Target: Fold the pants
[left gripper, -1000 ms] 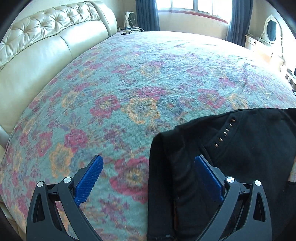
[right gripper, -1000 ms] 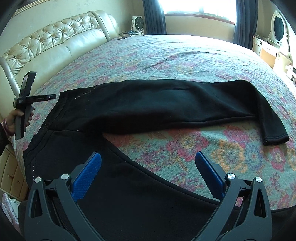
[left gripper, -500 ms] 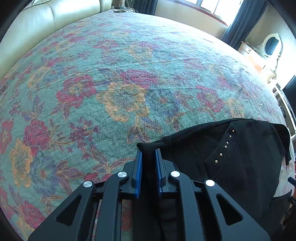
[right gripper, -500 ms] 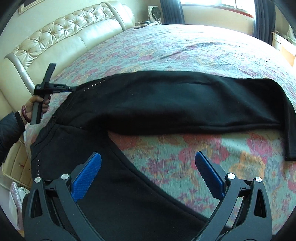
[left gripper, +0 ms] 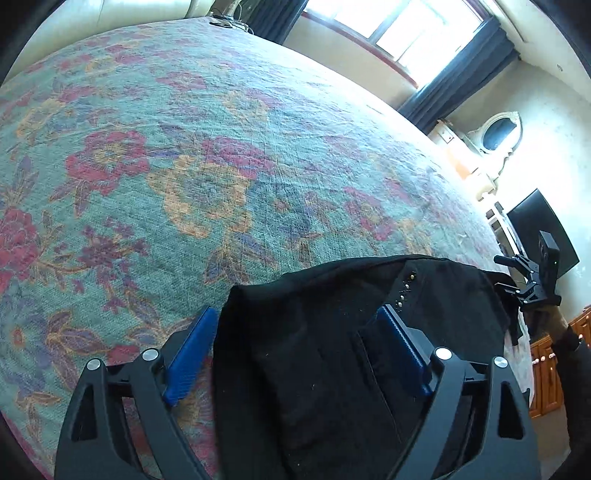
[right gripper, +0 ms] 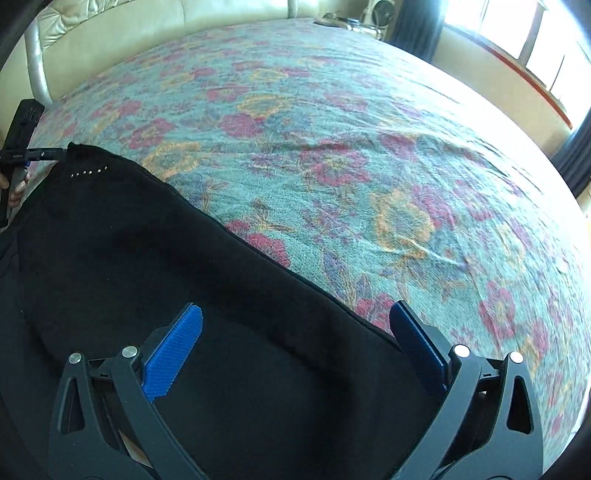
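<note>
You had black pants (right gripper: 155, 280) flat on floral bedspread (right gripper: 351, 155), legs apparently stacked. Left gripper (left gripper: 299, 343) gaped over waistband corner; right gripper (right gripper: 295, 332) gaped over leg edge, gripping nothing. Crosswise folds judged left.

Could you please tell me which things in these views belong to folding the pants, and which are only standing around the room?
Part of the job:
black pants
left claw, open
right claw, open
floral bedspread, the folding surface

Just standing about:
cream headboard
oval mirror
dark screen
dark curtains
</note>
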